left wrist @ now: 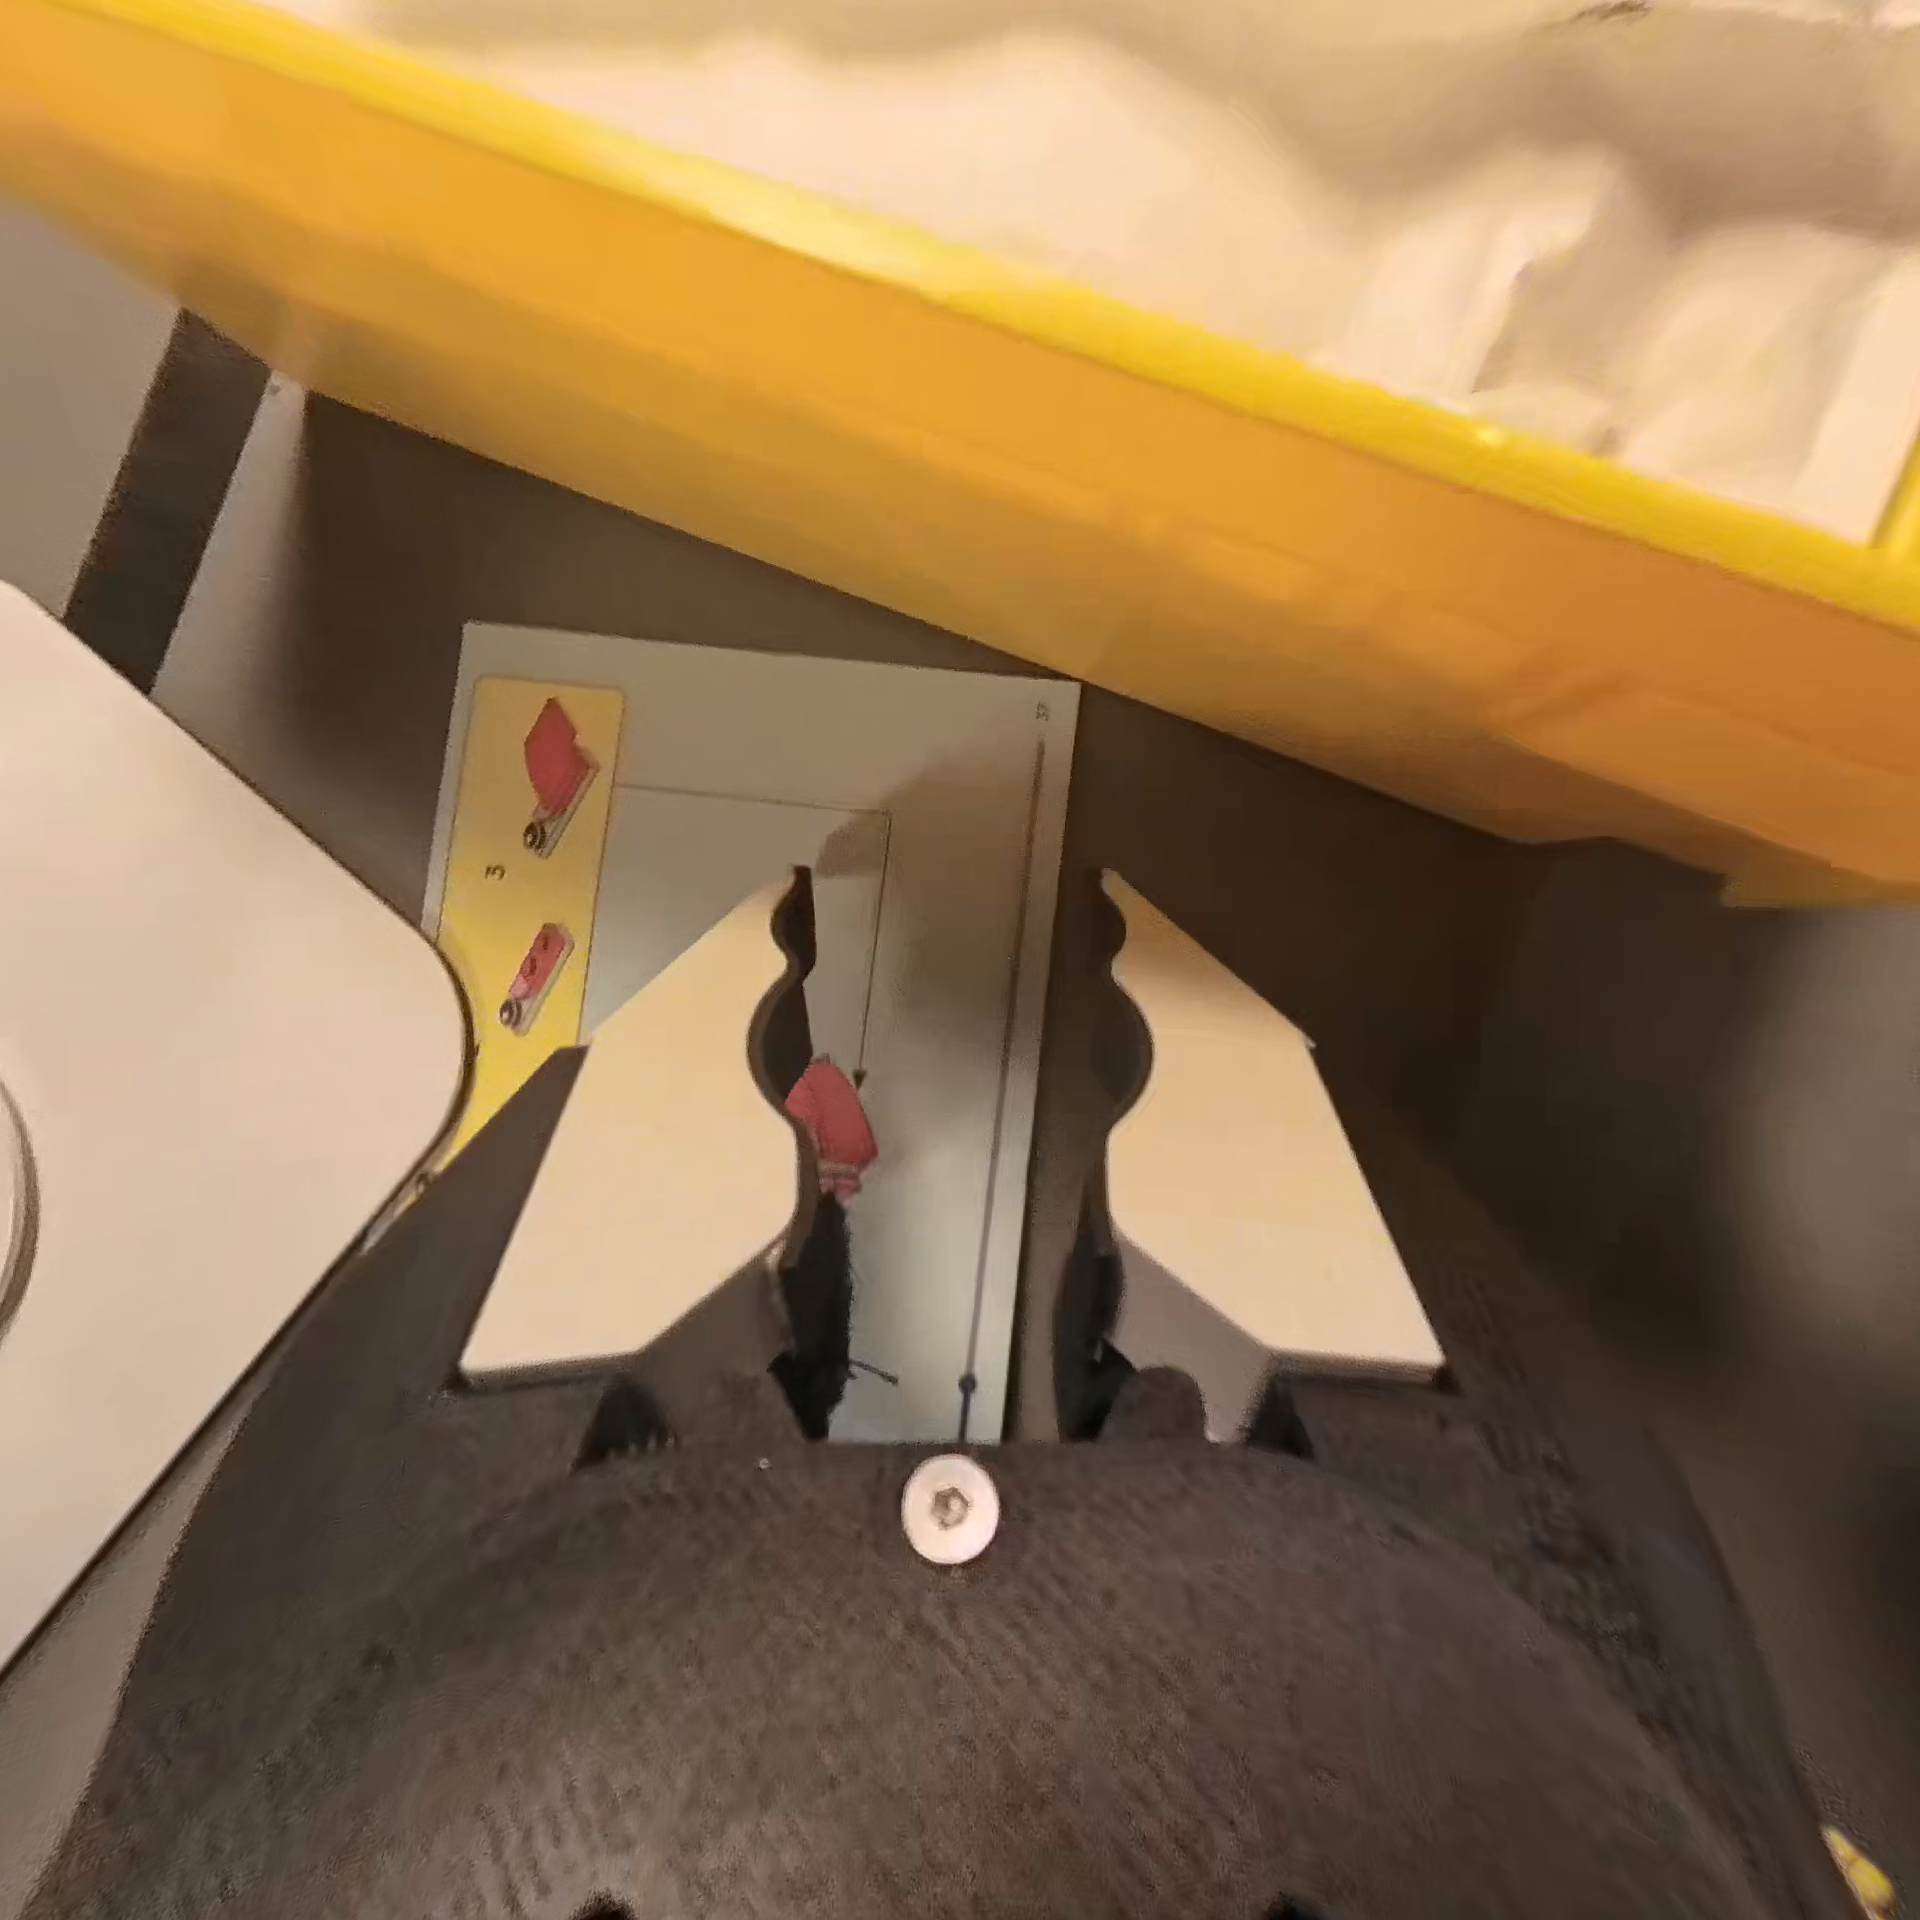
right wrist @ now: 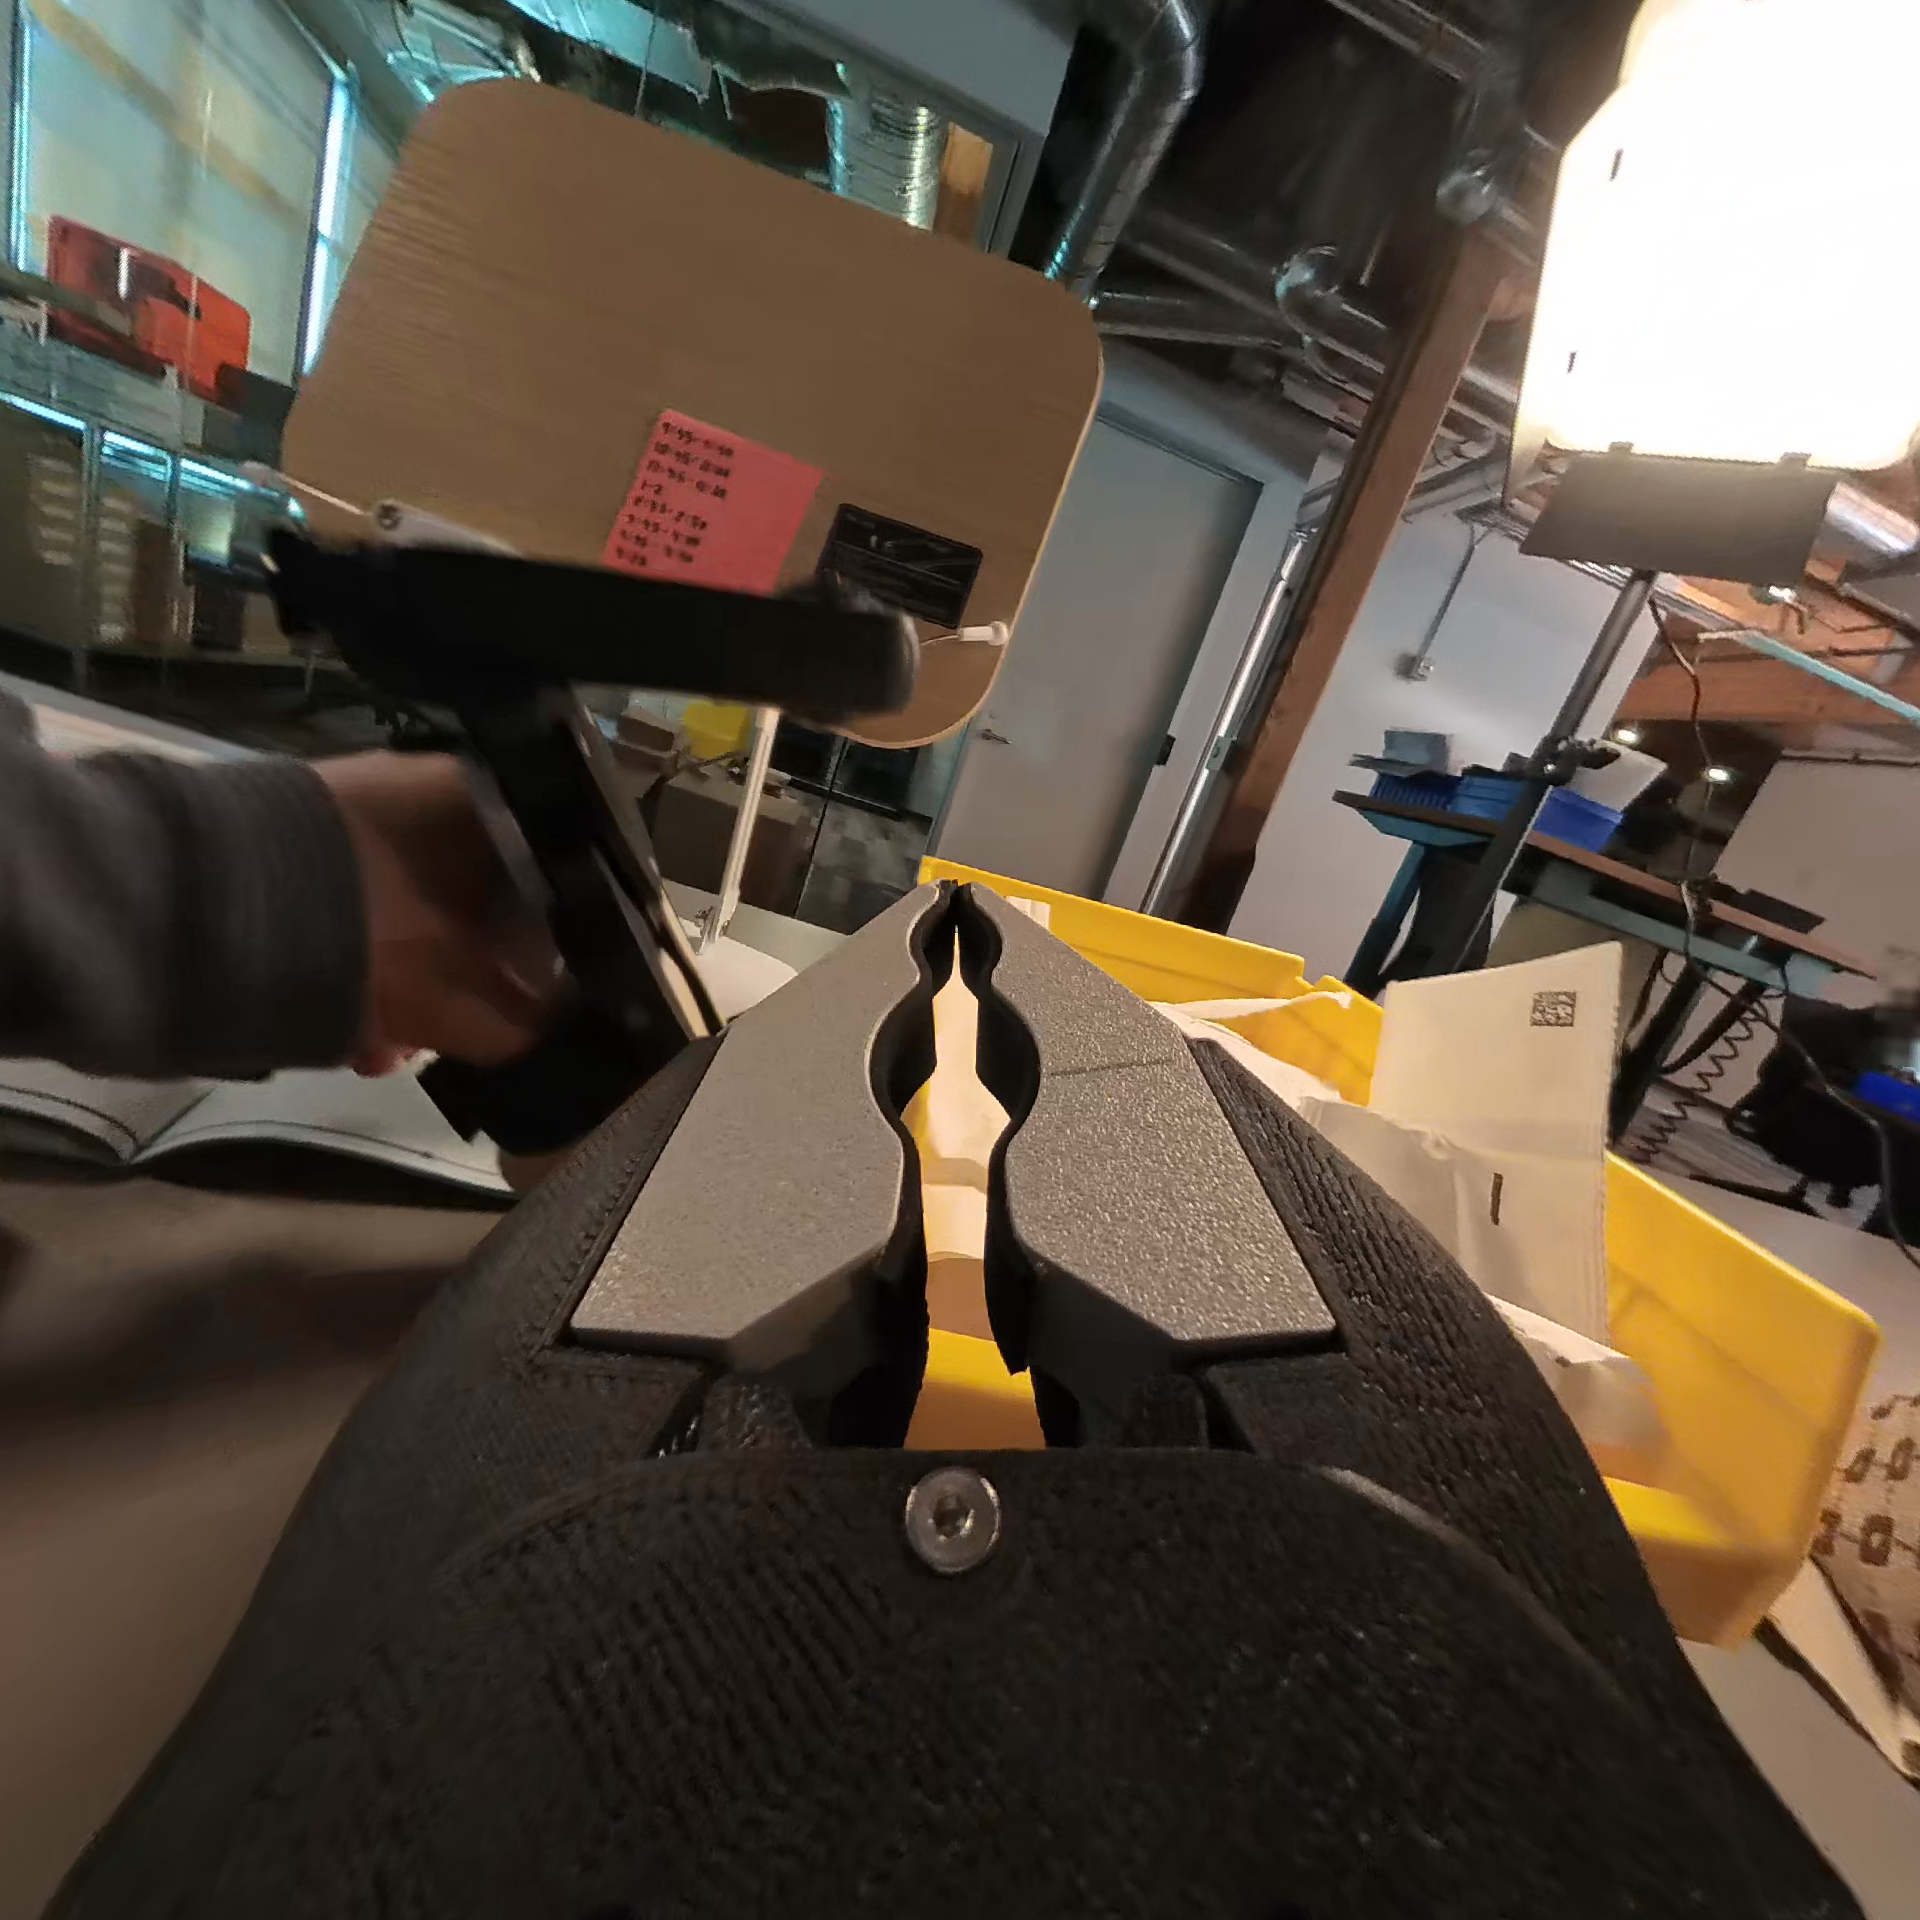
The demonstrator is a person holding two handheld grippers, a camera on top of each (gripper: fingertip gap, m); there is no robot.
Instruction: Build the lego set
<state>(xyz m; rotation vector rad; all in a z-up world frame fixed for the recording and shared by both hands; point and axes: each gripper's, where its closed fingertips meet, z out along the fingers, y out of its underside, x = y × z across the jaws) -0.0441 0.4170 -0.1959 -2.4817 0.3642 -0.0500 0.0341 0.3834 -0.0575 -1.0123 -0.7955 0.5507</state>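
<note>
The left gripper (left wrist: 951,883) was held with its fingers spread apart, nothing between them, above a printed instruction sheet (left wrist: 727,727) lying on a dark table (left wrist: 1299,883). A yellow bin (left wrist: 935,416) filled with white paper bags (left wrist: 1143,156) stood just beyond the sheet. A white rounded object (left wrist: 187,987) lay to the left of the gripper.

The right gripper (right wrist: 956,891) was kept with its fingertips pressed together on nothing, raised in front of the yellow bin (right wrist: 1714,1351). A hand (right wrist: 447,935) in a dark sleeve (right wrist: 177,914) was seen gripping the other gripper's handle, near an open booklet (right wrist: 260,1132).
</note>
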